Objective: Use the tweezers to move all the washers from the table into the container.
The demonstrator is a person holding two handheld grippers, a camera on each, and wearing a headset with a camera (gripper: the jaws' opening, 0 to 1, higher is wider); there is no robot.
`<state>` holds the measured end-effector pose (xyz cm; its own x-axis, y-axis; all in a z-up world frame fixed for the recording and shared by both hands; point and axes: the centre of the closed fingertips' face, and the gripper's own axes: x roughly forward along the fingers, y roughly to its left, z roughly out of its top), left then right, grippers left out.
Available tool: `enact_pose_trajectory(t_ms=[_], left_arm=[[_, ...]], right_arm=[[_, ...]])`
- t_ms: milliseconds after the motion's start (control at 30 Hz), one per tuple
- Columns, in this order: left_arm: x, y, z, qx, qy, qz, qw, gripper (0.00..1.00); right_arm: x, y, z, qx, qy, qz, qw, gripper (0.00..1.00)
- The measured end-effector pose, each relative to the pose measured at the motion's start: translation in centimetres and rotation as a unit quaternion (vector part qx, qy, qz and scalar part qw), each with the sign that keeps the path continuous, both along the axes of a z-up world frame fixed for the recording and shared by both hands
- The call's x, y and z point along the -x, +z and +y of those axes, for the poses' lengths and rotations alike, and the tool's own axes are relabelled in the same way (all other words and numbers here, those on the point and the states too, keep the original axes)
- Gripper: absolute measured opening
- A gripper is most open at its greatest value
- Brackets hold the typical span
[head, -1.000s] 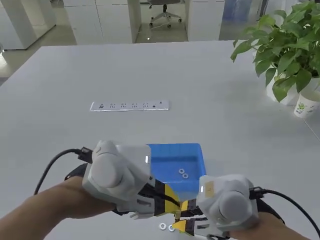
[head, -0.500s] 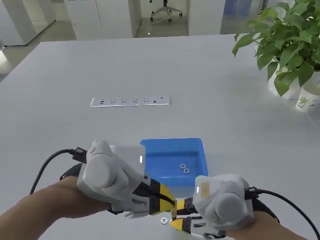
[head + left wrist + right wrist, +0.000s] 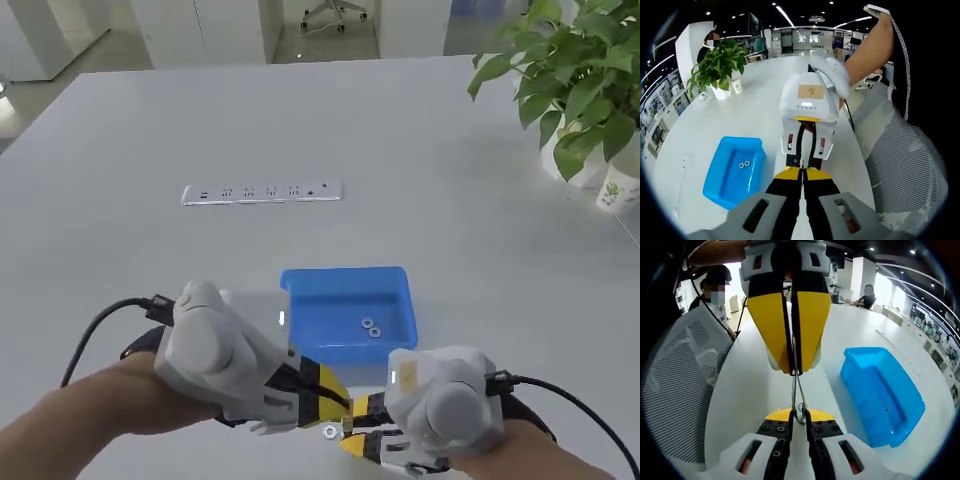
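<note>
My left gripper (image 3: pixel 338 402) and right gripper (image 3: pixel 358 428) meet tip to tip near the table's front edge. Thin metal tweezers (image 3: pixel 795 365) run from between the left gripper's yellow jaws down into my right gripper (image 3: pixel 799 416); both sets of jaws are closed on them. In its own view my left gripper (image 3: pixel 802 172) stands shut. One washer (image 3: pixel 330 432) lies on the table just left of the tips. Behind the grippers stands the blue container (image 3: pixel 300 300), holding two washers (image 3: pixel 370 326). The tweezer tips are too small to tell what they hold.
A white power strip (image 3: pixel 262 193) lies further back on the grey table (image 3: pixel 450 180). A potted plant (image 3: pixel 580 90) stands at the far right. Beyond the near table edge is a mesh chair (image 3: pixel 905 165). Cables trail from both grippers.
The head camera has tilted, so the scene sits higher. One second ago two washers showed on the table by the tips; now one shows. The grippers have hardly moved.
</note>
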<state>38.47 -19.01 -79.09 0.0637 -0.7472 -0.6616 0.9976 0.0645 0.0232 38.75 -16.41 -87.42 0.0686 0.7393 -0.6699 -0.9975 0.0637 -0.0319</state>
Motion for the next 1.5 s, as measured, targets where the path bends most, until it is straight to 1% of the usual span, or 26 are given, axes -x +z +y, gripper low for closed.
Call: enact_pose_trajectory(t_ms=[200, 300, 367, 433, 567, 700, 867, 1167, 1267, 1367, 1400, 1500], left_arm=[[-0.3, 0.0, 0.1, 0.004, 0.005, 0.004, 1.0, 0.04], [-0.4, 0.0, 0.0, 0.006, 0.009, 0.007, 0.9999, 0.04], [-0.4, 0.0, 0.0, 0.007, 0.01, 0.007, 0.9999, 0.04], [-0.5, 0.0, -0.1, 0.007, 0.01, 0.008, 0.9999, 0.04], [-0.5, 0.0, -0.2, 0.007, 0.013, 0.011, 0.9998, 0.04], [-0.5, 0.0, -0.3, 0.009, 0.014, 0.016, 0.9997, 0.04], [-0.4, 0.1, -0.4, 0.01, 0.015, 0.019, 0.9996, 0.04], [-0.5, 0.0, -0.1, 0.004, 0.018, 0.017, 0.9997, 0.04], [-0.5, 0.2, -0.1, 0.006, 0.02, 0.018, 0.9996, 0.04], [-0.5, 0.7, -0.2, 0.012, 0.025, 0.022, 0.9994, 0.04], [-0.5, 0.8, -0.2, 0.012, 0.025, 0.02, 0.9994, 0.04], [-0.5, 1.0, -0.2, 0.014, 0.027, 0.021, 0.9993, 0.04]], right_arm=[[-0.1, -0.1, 0.0, -0.004, -0.005, 0.005, 1.0, 0.12], [-0.1, -0.1, 0.0, -0.007, -0.015, 0.02, 0.9997, 0.12], [-0.1, -0.1, -0.1, -0.005, -0.014, 0.019, 0.9997, 0.12], [-0.1, -0.1, -0.1, -0.005, -0.021, 0.028, 0.9994, 0.12], [-0.1, -0.2, -0.1, -0.001, -0.025, 0.03, 0.9993, 0.11], [-0.1, -0.2, -0.2, -0.005, -0.031, 0.036, 0.9989, 0.11], [-0.1, -0.2, -0.2, 0.0, -0.029, 0.035, 0.999, 0.11], [-0.1, -0.1, -0.4, 0.007, -0.026, 0.029, 0.9992, 0.11], [-0.1, 0.1, -0.4, 0.006, -0.025, 0.029, 0.9992, 0.1], [-0.1, 0.5, -0.4, 0.005, -0.024, 0.028, 0.9993, 0.1], [-0.1, 0.6, -0.4, 0.006, -0.023, 0.028, 0.9993, 0.1], [-0.1, 0.8, -0.5, 0.007, -0.02, 0.027, 0.9994, 0.1]])
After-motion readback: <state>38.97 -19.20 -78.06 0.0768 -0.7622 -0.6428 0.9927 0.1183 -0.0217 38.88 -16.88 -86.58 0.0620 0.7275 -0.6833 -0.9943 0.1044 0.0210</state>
